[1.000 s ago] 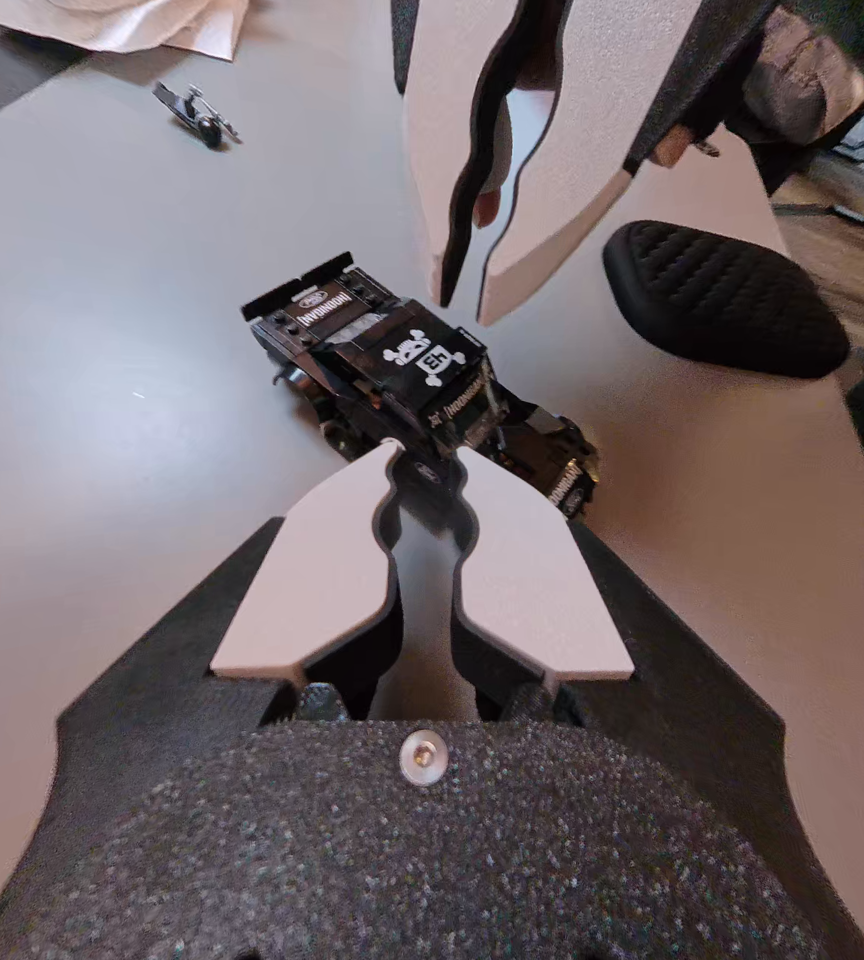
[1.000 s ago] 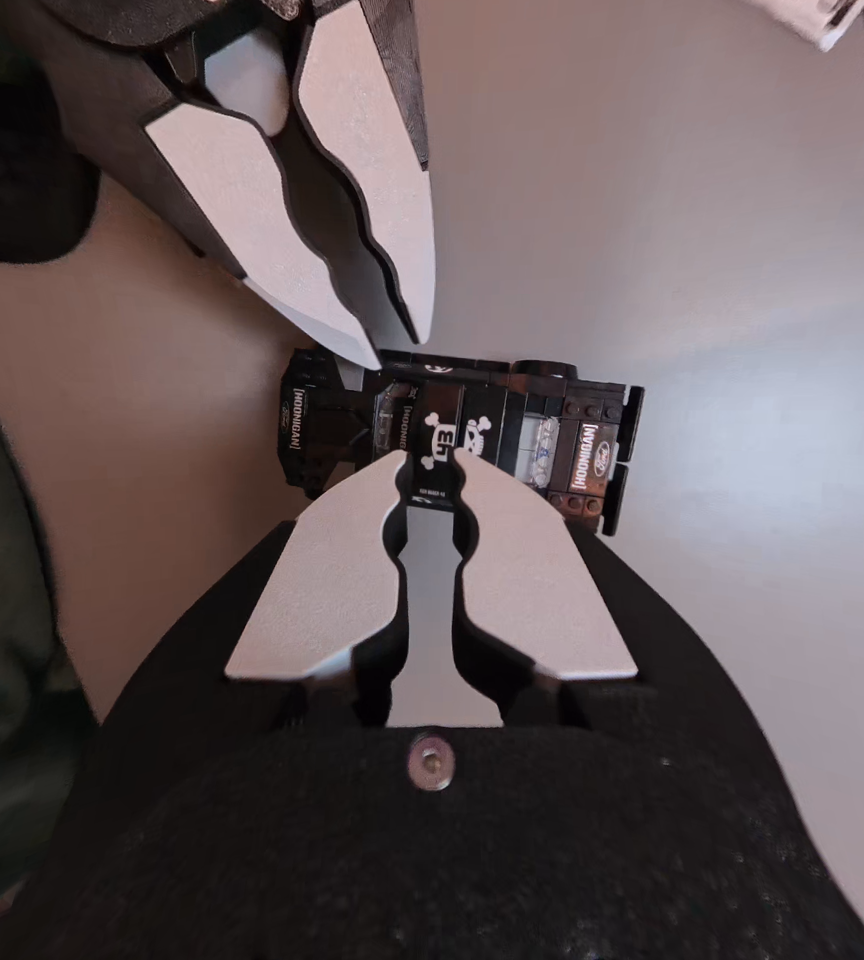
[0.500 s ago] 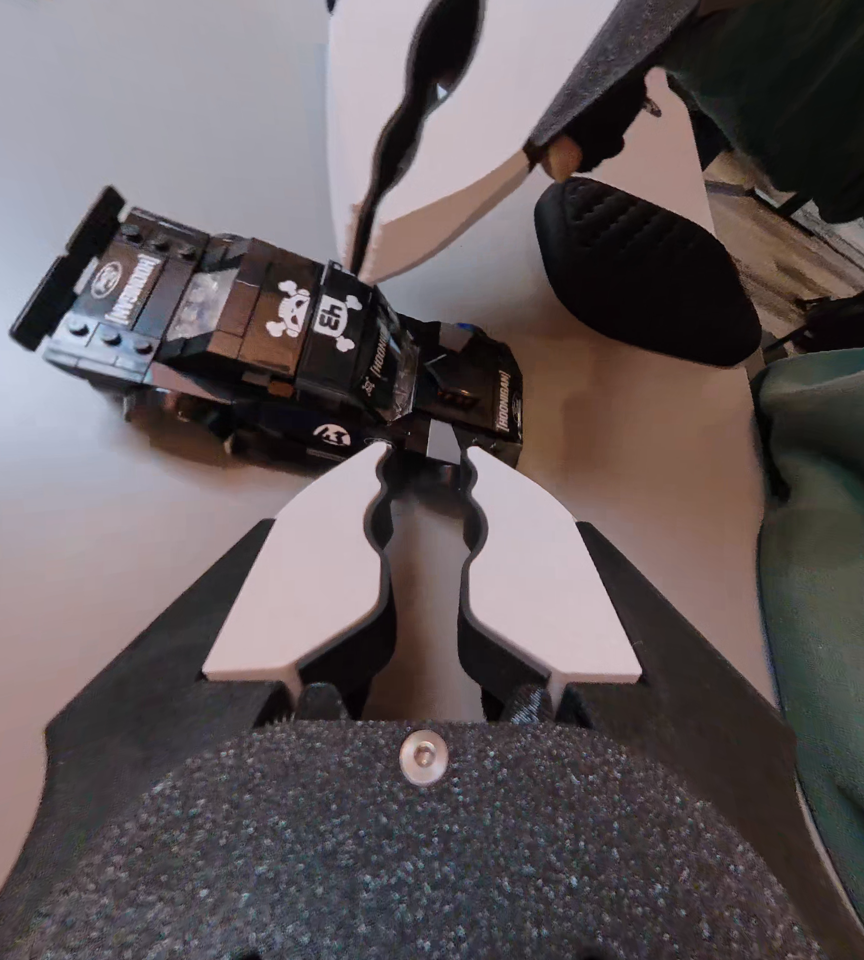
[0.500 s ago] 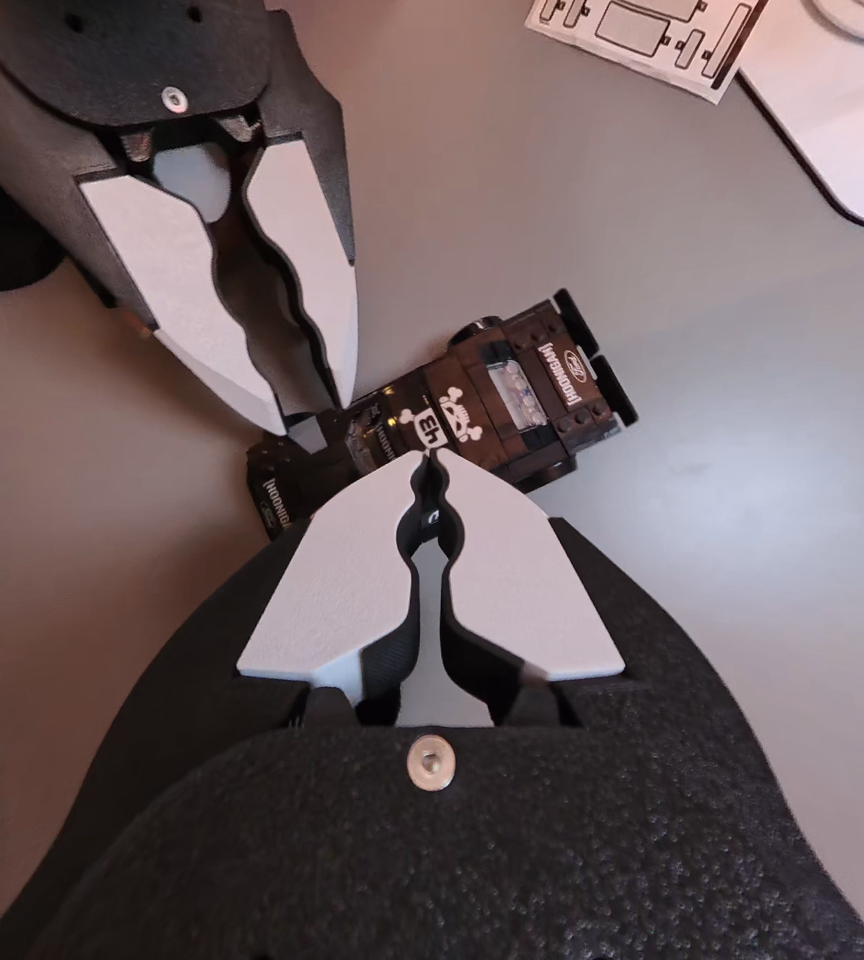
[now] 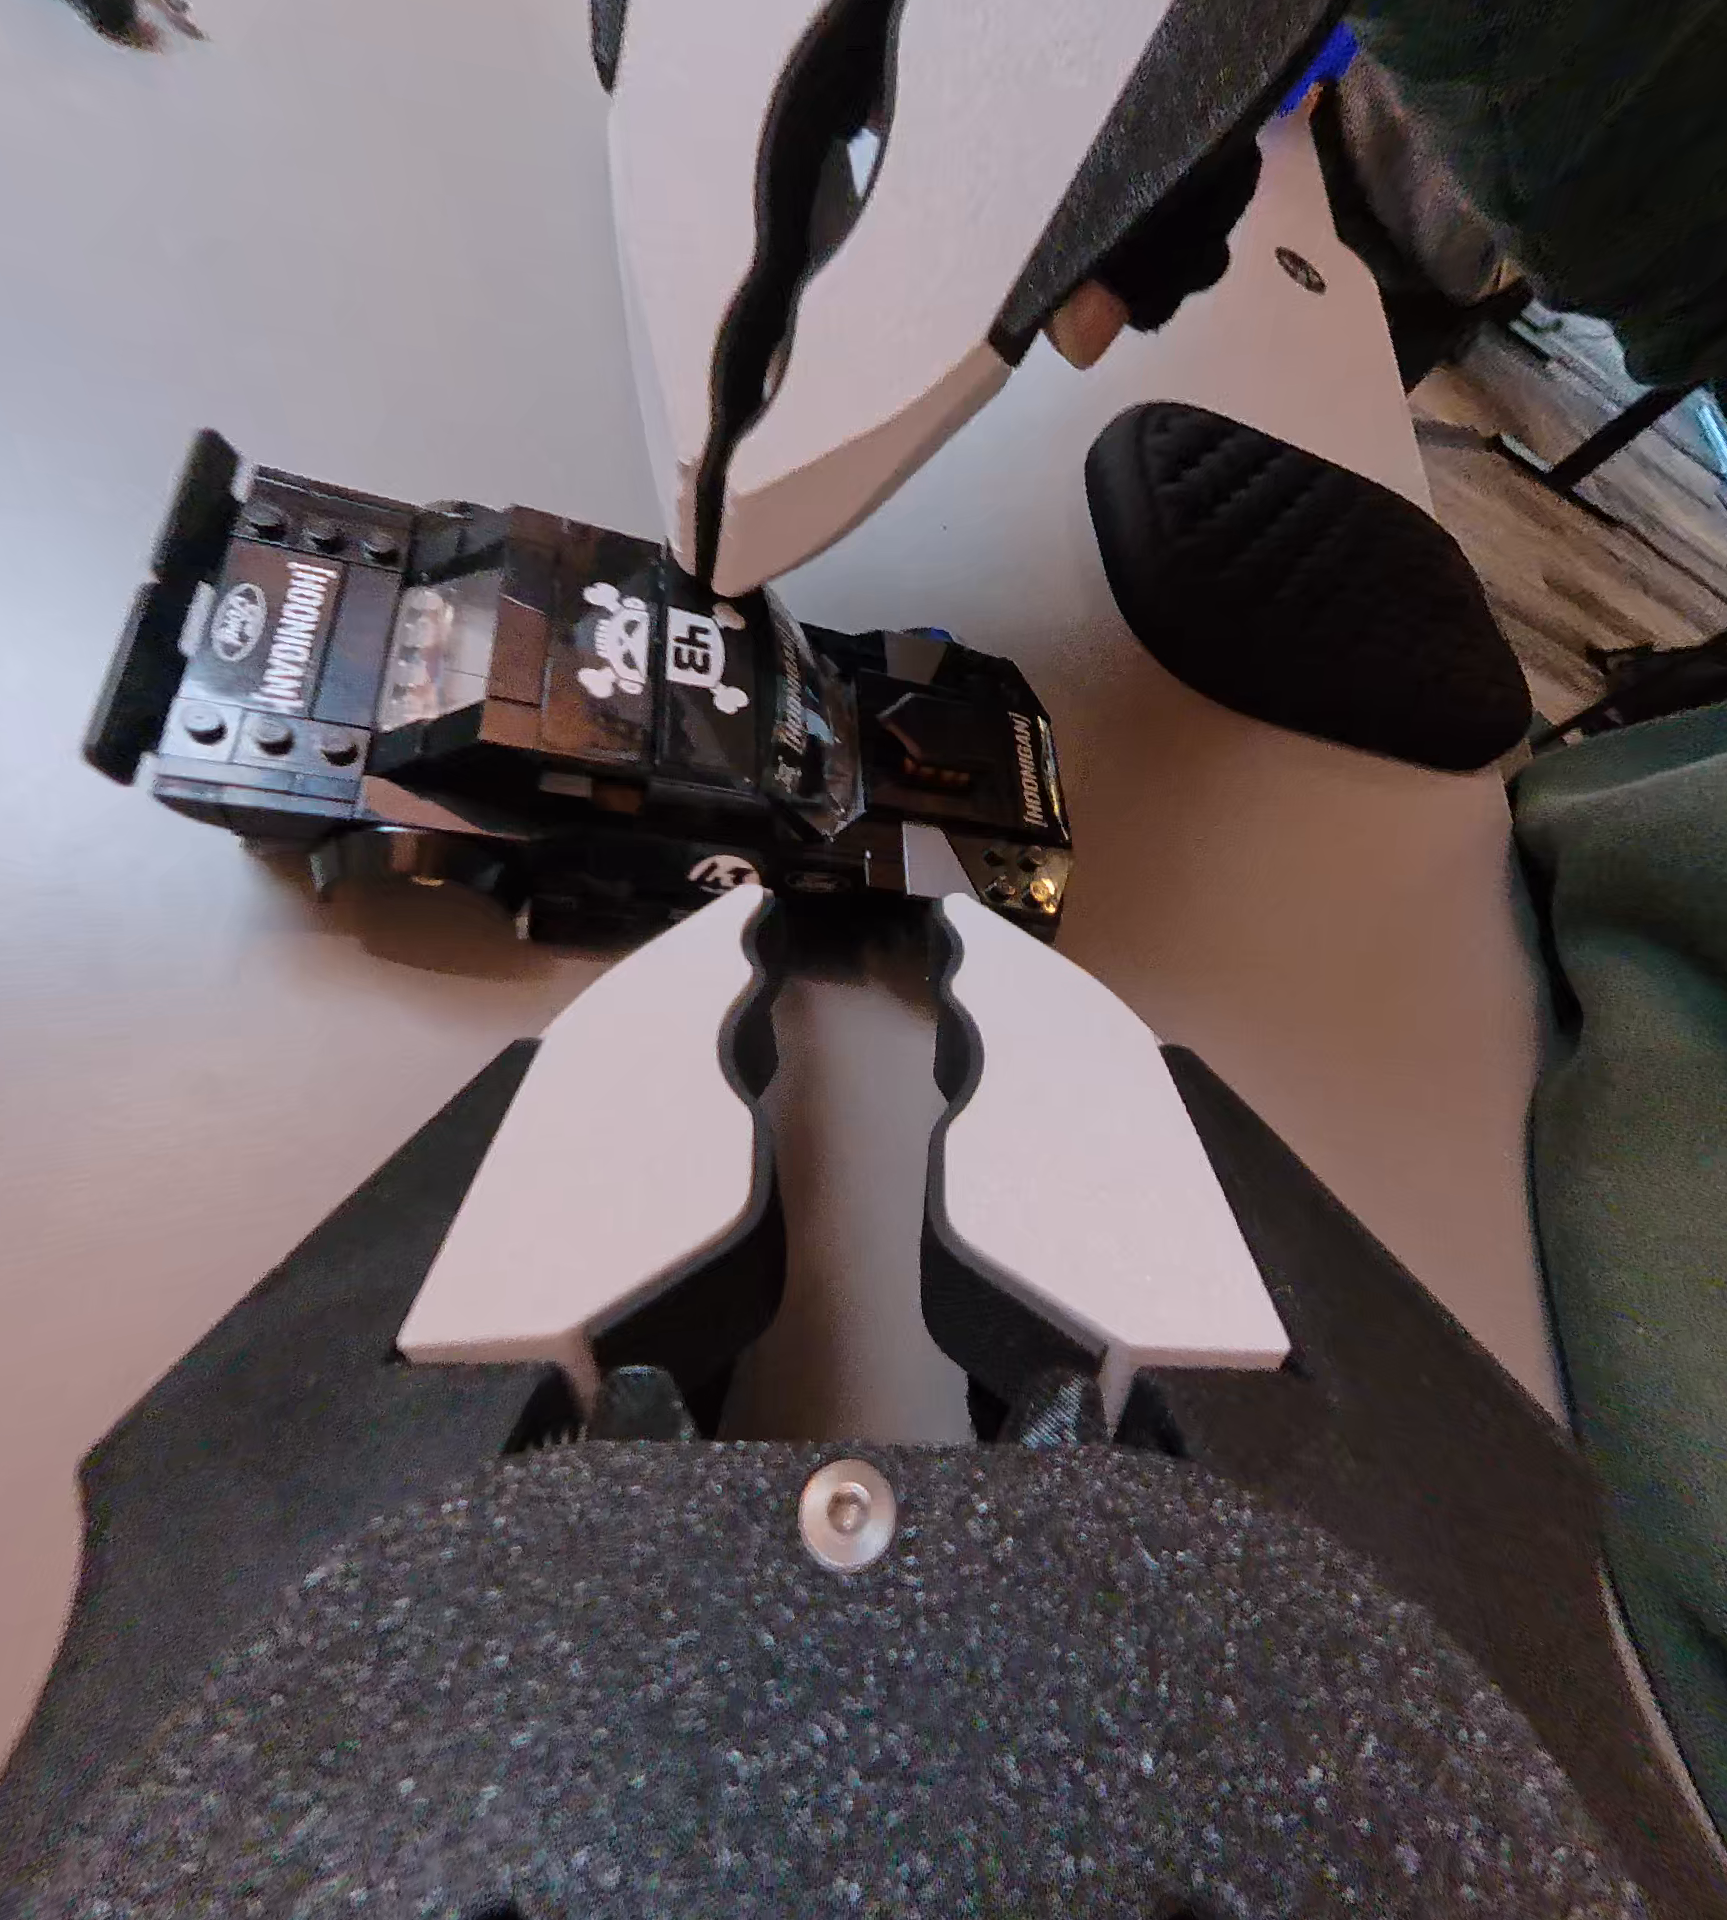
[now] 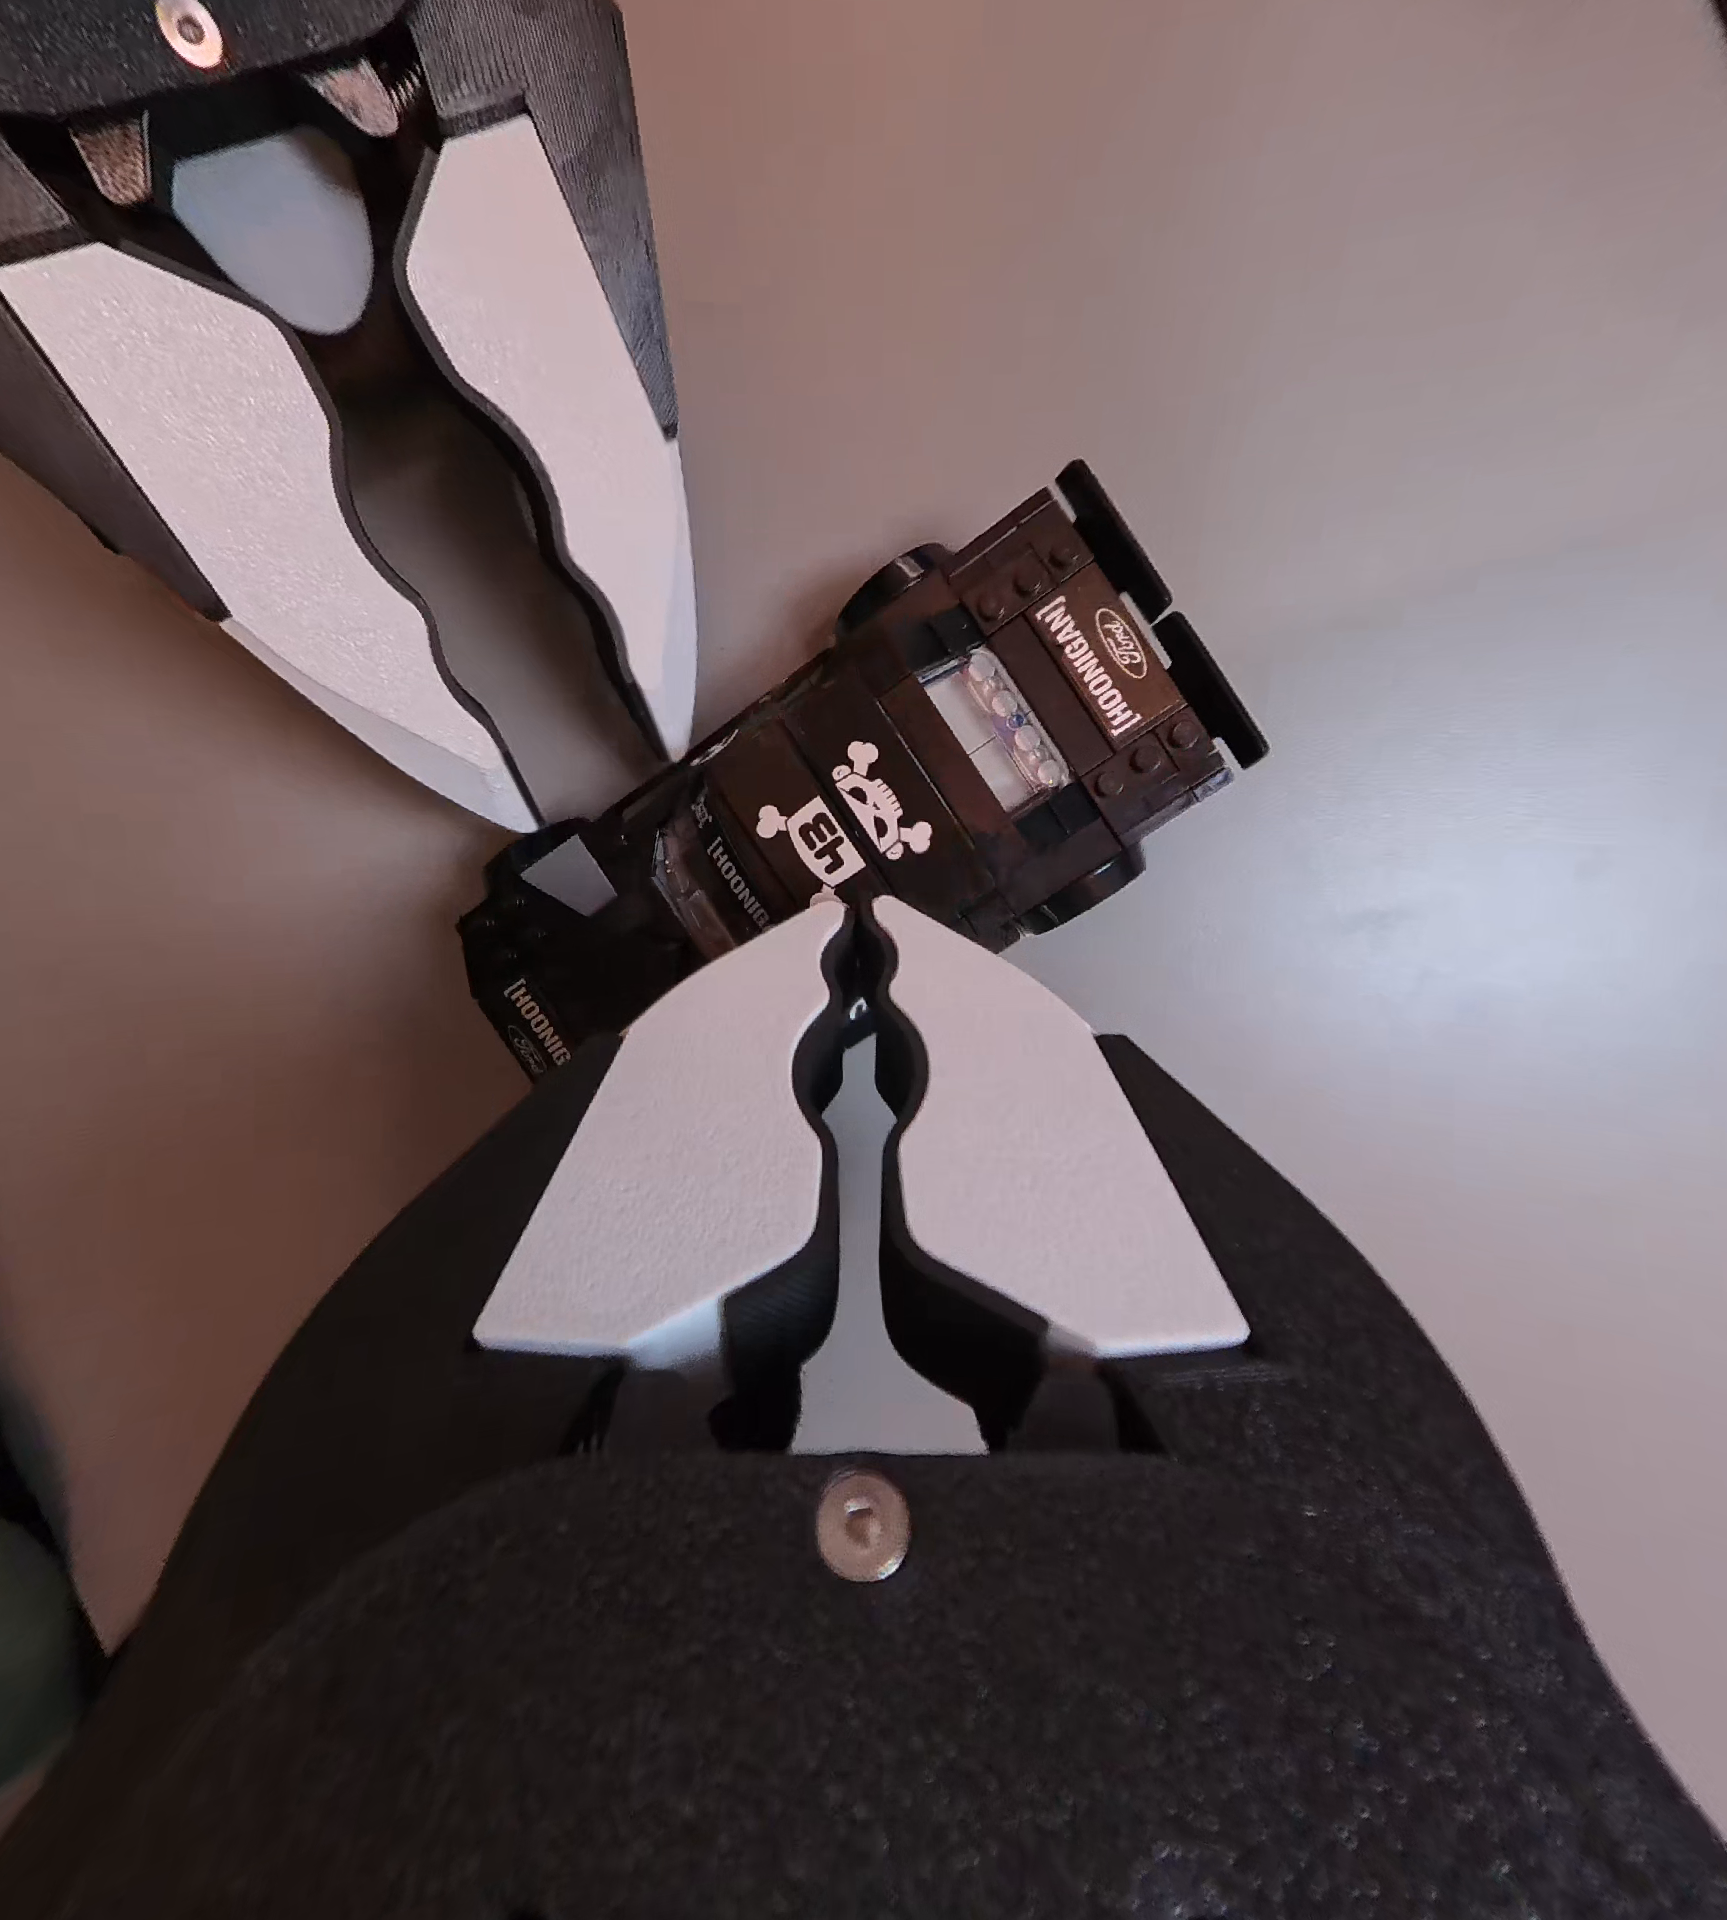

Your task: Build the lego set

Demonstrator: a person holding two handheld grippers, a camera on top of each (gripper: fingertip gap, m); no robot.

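Car (image 5: 620, 707): black brick-built model, white skull emblem and number plate on the roof, clear rear window, spoiler at the tail. Sits on its wheels on the grey table (image 5: 215, 1091), between the two grippers.

Car, right wrist view (image 6: 952, 758): lies on a diagonal, spoiler toward upper right, nose toward lower left and partly hidden behind the near fingers.

Left gripper (image 5: 851, 906): jaws apart, a clear gap with table showing through. Tips just at the car's near flank, by the front end. Whether they touch the bodywork cannot be told.

Left gripper, right wrist view (image 6: 594, 784): comes in from upper left, fingers spread, tips down at the car's far side near the nose.

Right gripper (image 6: 859, 906): jaws nearly together, only a thin wavy slit between them. Nothing seen held. Tips at the roof's edge beside the number plate.

Right gripper, left wrist view (image 5: 705, 577): comes down from the top of frame, tips meeting on the roof just by the skull emblem.

Pad (image 5: 1306, 582): black, oval, textured; lies on the table right of the car, well apart from it.

Small part (image 5: 137, 19): dark, at the far top-left edge, blurred.

Person: dark green clothing (image 5: 1690, 1143) along the right edge; a fingertip (image 5: 1082, 332) shows behind the right gripper's body.
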